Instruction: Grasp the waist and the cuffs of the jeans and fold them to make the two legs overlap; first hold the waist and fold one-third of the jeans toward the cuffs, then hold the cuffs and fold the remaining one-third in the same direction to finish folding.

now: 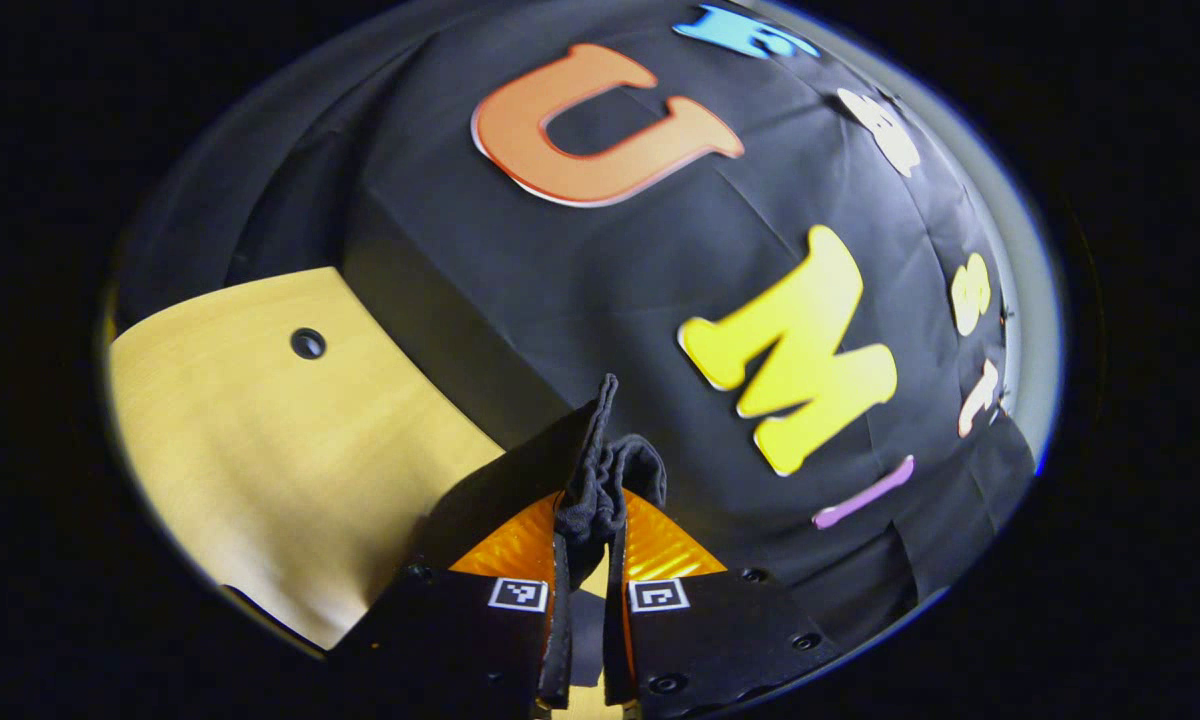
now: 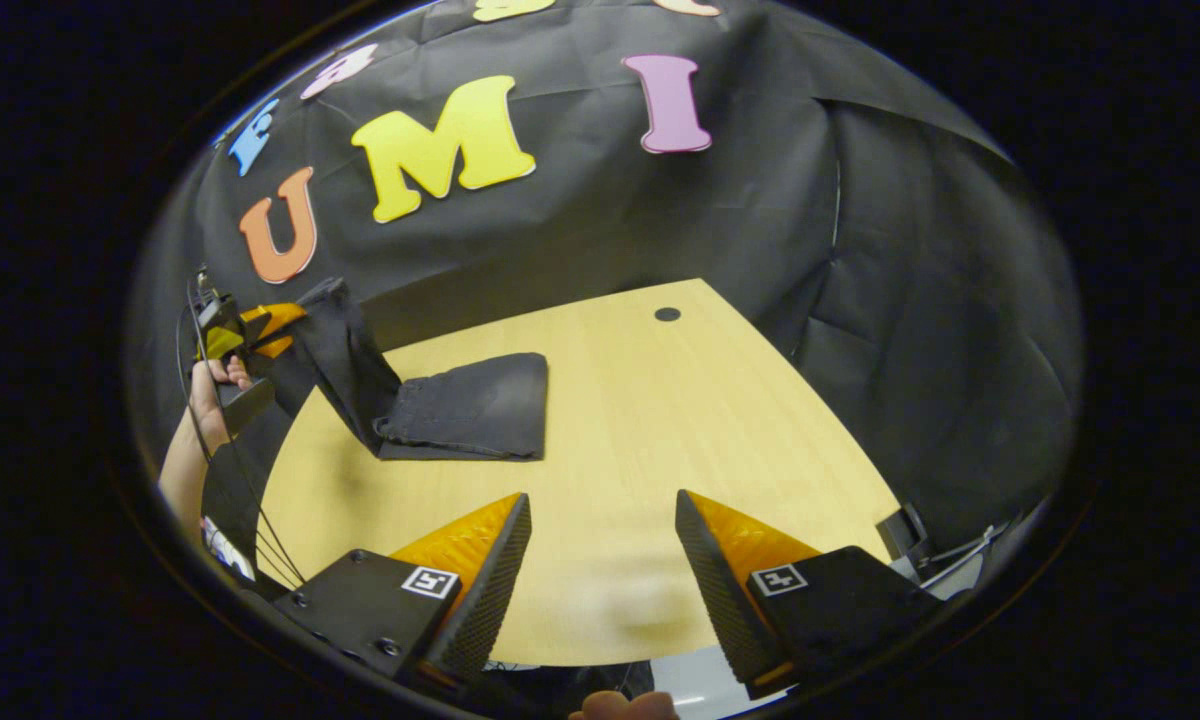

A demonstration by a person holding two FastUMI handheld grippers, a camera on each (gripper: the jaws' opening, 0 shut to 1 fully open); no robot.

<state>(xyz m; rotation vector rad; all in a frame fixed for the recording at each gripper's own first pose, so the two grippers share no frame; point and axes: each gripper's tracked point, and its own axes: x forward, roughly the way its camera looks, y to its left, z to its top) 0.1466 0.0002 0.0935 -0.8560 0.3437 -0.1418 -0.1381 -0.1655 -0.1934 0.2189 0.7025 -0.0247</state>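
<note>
The dark jeans [image 2: 470,405] lie bunched and folded on the left part of the wooden table [image 2: 660,430]. One end rises off the table to the left gripper [image 2: 295,315], which a hand [image 2: 205,385] holds at the far left. In the left gripper view that gripper [image 1: 592,500] is shut on a bunch of the jeans' fabric [image 1: 610,465], which sticks up between its fingers above the table [image 1: 260,430]. My right gripper [image 2: 600,505] stands open over the near part of the table, apart from the jeans, with nothing between its fingers.
A small dark hole [image 2: 667,314] sits in the table near its far edge, also seen in the left gripper view [image 1: 307,343]. Black cloth walls close the booth behind and to the right. Cables hang under the left hand [image 2: 250,520]. Dark gear [image 2: 910,535] sits beyond the table's right edge.
</note>
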